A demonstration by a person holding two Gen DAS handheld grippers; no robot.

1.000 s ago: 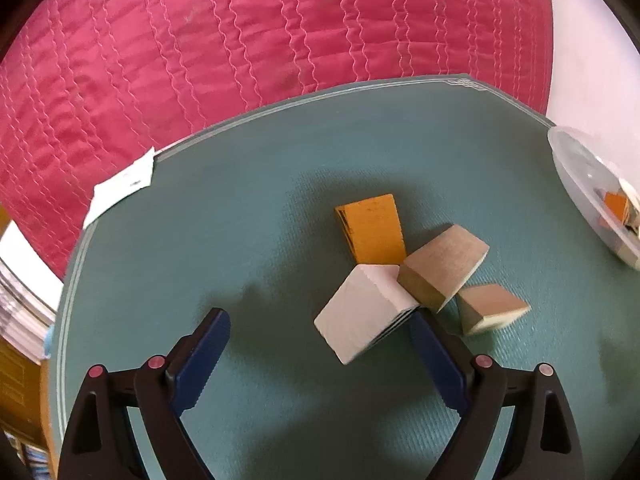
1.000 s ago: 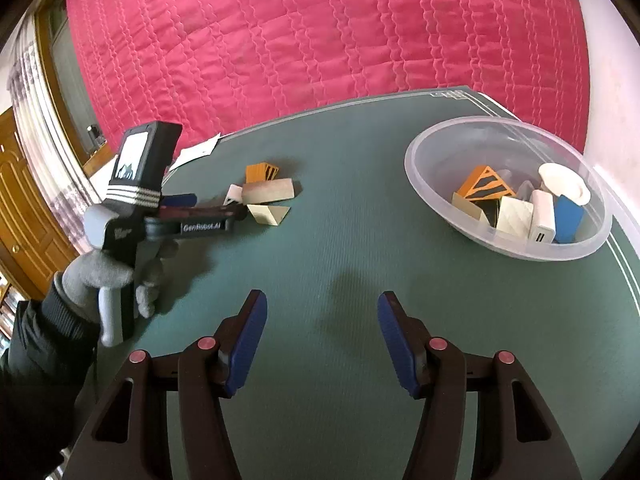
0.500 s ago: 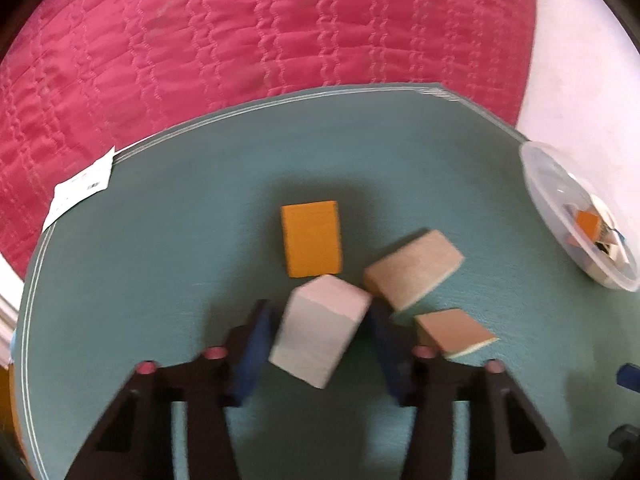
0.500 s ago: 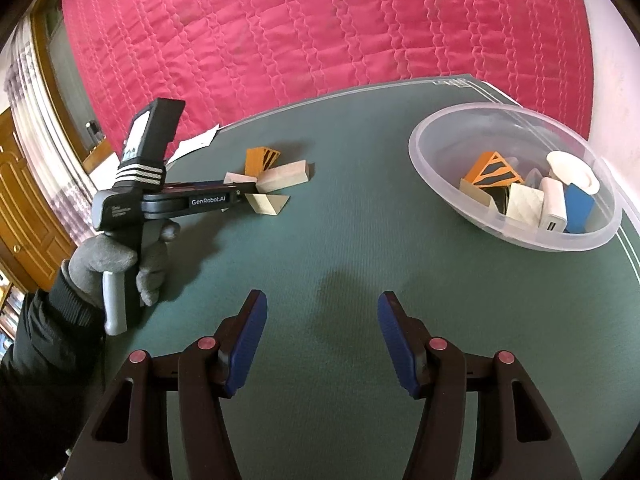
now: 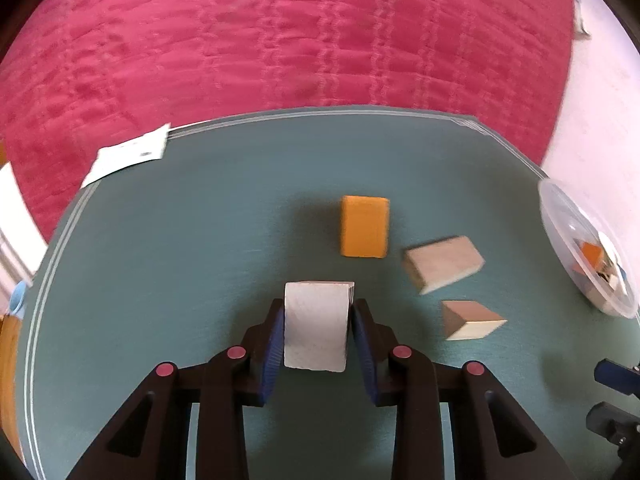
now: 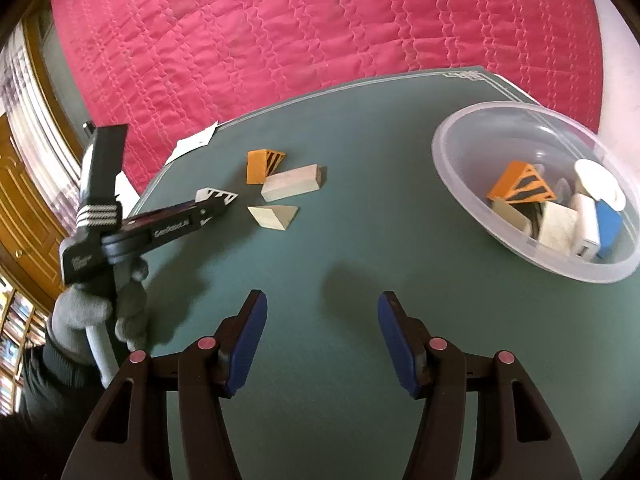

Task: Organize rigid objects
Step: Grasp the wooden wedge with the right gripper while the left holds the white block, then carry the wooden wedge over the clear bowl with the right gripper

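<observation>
The left gripper point(image 5: 315, 334) has its two blue pads pressed on both sides of a white block point(image 5: 316, 326), so the jaws are narrow and the block sits tight between them; from the right wrist view the same block point(image 6: 216, 195) shows a black and white striped side and seems a little above the green tabletop point(image 5: 180, 240), though whether it touches the surface I cannot tell. The right gripper point(image 6: 320, 338) hangs over the near middle part of the tabletop with its jaws wide apart and nothing between them. Three blocks lie on the cloth toward the far left side in the right wrist view: an orange block point(image 6: 260, 166) with black stripes on one face, a pale rectangular block point(image 6: 292, 182) touching it or just beside it, and a pale wedge block point(image 6: 274, 216) a little nearer, apart from both. In the left wrist view the orange block point(image 5: 364, 226) lies straight ahead of the held one, with free cloth between them. A clear plastic bowl point(image 6: 460, 136) stands near the right edge and far right corner of the tabletop, and it holds several blocks, orange striped, white and blue. Between the bowl and the three blocks there is a broad open strip of green cloth. A white paper card point(image 5: 128, 154) lies across the far left edge, half over the border lines. Behind the table a pink quilted cover point(image 6: 320, 32) fills the background.
</observation>
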